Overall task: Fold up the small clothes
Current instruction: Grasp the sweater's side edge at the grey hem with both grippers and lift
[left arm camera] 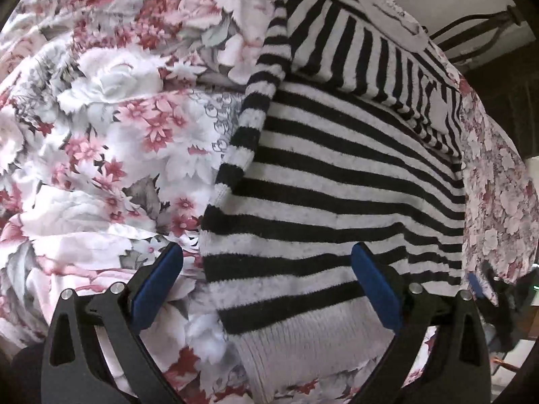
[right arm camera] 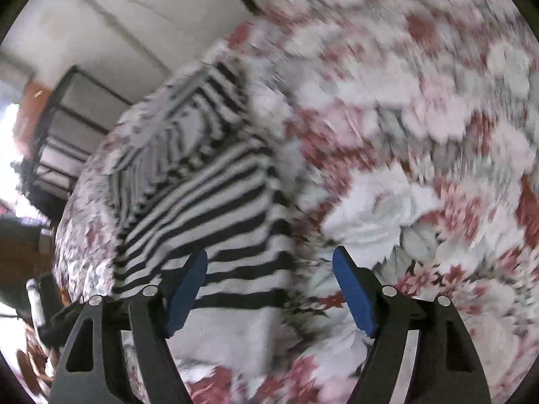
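Note:
A black-and-white striped sweater lies on a floral bedspread, one sleeve folded down along its left edge and its pale ribbed hem nearest the camera. My left gripper hangs open above the hem's left corner, blue pads apart, nothing pinched. In the blurred right wrist view the same sweater sits left of centre. My right gripper is open over the hem's right corner, its pads clear of the cloth.
The bedspread spreads wide to the right in the right wrist view. A dark metal bed frame and a pale wall stand beyond the sweater. The bed's edge drops off on the right in the left wrist view, with dark items below.

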